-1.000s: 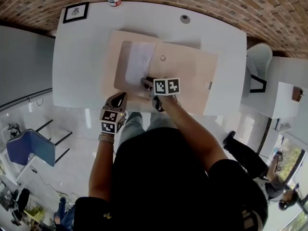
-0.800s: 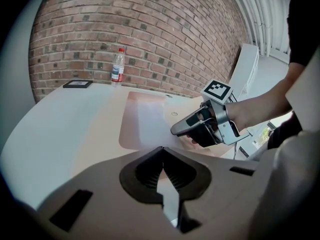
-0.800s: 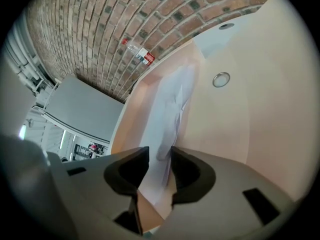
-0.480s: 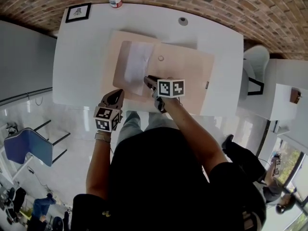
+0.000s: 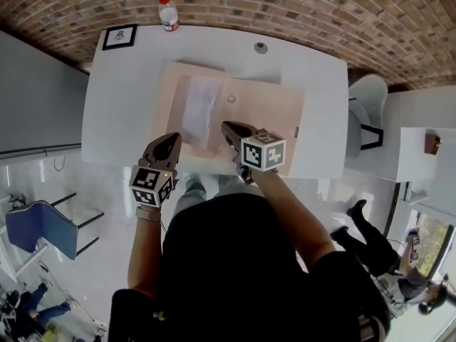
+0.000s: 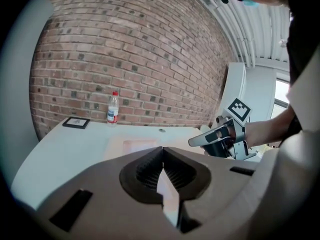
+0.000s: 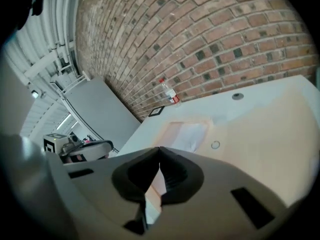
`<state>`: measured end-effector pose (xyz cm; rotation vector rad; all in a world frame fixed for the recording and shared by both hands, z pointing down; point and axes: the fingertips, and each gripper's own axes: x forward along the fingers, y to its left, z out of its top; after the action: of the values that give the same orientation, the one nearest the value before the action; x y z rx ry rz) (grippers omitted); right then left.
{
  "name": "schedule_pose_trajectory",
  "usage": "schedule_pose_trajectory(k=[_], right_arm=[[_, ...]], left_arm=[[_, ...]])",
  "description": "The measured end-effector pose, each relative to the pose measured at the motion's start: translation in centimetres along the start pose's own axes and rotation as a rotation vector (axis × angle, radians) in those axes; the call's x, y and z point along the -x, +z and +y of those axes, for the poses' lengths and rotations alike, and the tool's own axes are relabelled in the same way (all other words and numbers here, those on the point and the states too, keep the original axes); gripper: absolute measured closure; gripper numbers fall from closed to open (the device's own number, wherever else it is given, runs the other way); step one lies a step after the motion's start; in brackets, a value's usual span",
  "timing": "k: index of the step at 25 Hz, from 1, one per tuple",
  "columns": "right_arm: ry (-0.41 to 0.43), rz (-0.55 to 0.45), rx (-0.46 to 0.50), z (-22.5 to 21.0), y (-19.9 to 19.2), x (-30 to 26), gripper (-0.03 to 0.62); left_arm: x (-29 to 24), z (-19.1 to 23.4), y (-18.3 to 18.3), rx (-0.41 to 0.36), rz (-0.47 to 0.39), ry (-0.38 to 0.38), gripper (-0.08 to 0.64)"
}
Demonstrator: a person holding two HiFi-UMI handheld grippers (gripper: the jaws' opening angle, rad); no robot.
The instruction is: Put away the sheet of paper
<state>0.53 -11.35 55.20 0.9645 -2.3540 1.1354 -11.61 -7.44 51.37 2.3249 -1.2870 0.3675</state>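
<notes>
A white sheet of paper point(image 5: 199, 105) lies in the left half of an open tan folder point(image 5: 263, 116) on the white table point(image 5: 121, 98). A small metal ring point(image 5: 231, 99) sits on the folder beside the sheet. My right gripper point(image 5: 229, 128) hovers over the folder's near edge, just right of the paper, shut with nothing between its jaws. My left gripper point(image 5: 173, 140) is at the folder's near left corner, also shut and empty. In the right gripper view the paper point(image 7: 192, 134) lies ahead of the shut jaws. The left gripper view shows the right gripper point(image 6: 200, 140) above the folder point(image 6: 140, 145).
A water bottle point(image 5: 168, 13) and a framed picture point(image 5: 119, 36) stand at the table's far left, and a round cap point(image 5: 261, 47) lies at the far middle. A white chair point(image 5: 370, 95) is to the right. A brick wall backs the table.
My right gripper has drawn back from the paper's near edge toward me and its jaws have shut. The left gripper has shifted slightly left. The paper stays in the folder.
</notes>
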Motion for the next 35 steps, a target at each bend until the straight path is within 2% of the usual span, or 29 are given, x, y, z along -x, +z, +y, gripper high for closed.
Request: schedule_pose_trajectory(k=[11, 17, 24, 31, 35], right_arm=[[0.018, -0.195, 0.245, 6.3, 6.3, 8.9, 0.581], [0.024, -0.296, 0.338, 8.9, 9.0, 12.6, 0.58], [0.023, -0.346, 0.425, 10.5, 10.1, 14.4, 0.58], [0.017, -0.371, 0.432, 11.0, 10.4, 14.8, 0.581], [0.003, -0.36, 0.438, 11.1, 10.2, 14.6, 0.581]], left_arm=[[5.3, -3.3, 9.9, -0.086, -0.221, -0.013, 0.555], [8.1, -4.4, 13.6, -0.111, -0.292, -0.009, 0.555], [9.3, -5.4, 15.1, -0.144, -0.329, -0.016, 0.555], [10.0, -4.7, 15.7, -0.162, -0.359, 0.014, 0.555], [10.5, -4.7, 16.3, -0.137, -0.383, 0.013, 0.555]])
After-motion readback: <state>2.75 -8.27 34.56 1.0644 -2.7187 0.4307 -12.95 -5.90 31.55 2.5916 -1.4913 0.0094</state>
